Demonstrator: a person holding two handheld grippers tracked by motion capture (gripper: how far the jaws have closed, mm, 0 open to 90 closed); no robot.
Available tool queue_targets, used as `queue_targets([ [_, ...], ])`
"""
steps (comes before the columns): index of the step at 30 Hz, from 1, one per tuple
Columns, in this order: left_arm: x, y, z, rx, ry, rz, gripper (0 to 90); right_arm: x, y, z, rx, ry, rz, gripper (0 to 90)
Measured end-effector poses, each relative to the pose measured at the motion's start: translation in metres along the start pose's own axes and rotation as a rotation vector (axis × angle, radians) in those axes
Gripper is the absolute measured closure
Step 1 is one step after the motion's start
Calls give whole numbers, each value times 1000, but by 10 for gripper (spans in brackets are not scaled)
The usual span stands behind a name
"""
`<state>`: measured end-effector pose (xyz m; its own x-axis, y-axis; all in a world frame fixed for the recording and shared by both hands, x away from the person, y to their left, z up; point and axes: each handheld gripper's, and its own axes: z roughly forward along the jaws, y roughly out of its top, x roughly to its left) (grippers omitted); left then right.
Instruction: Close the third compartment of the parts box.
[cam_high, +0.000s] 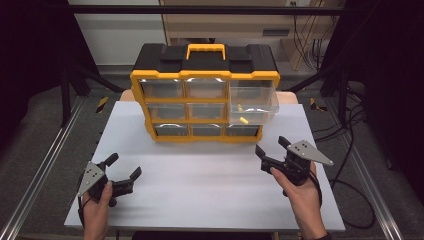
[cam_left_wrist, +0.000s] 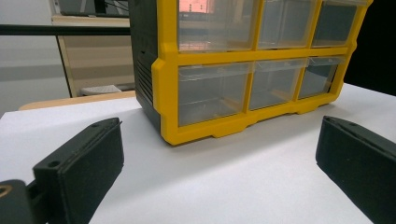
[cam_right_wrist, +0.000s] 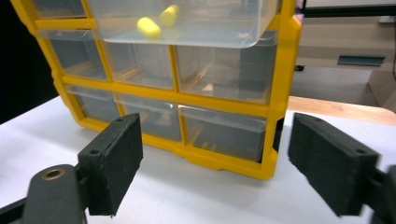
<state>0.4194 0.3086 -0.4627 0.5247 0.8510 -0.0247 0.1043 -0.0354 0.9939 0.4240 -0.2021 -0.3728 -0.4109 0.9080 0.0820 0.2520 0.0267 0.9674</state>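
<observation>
A yellow and black organizer box stands upright at the far middle of a white table, its front of clear drawers facing the person. It has three rows of three drawers and a yellow handle on its black top. The top drawer on the box's right-hand column, the open drawer, is pulled out well past the yellow frame and hangs over the drawers under it. Two small yellow pieces lie in it, one just behind the other; from the right gripper view they show as short rounded cylinders seen through the drawer's clear floor. The other drawers sit flush in the frame, and what they hold cannot be told.

The right gripper is in front of the box, near its right front corner and below the open drawer, held in a hand just above the table. Its jaws are spread wide with nothing between them, pointing toward the box; its own view looks at the box's lower right drawers between the two black pads.

The left gripper is farther from the box, near the table's front left, held in the other hand. Its jaws are also spread wide and empty, and its view looks up at the box's left front corner.
</observation>
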Motion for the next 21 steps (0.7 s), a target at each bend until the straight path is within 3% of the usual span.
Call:
queue_targets([
  [6, 0, 0, 0, -1, 0, -3, 8, 3, -1, -1, 4, 27, -22, 426],
  [21, 0, 0, 1, -3, -1, -7, 8, 8, 2, 1, 0, 63, -52, 809],
])
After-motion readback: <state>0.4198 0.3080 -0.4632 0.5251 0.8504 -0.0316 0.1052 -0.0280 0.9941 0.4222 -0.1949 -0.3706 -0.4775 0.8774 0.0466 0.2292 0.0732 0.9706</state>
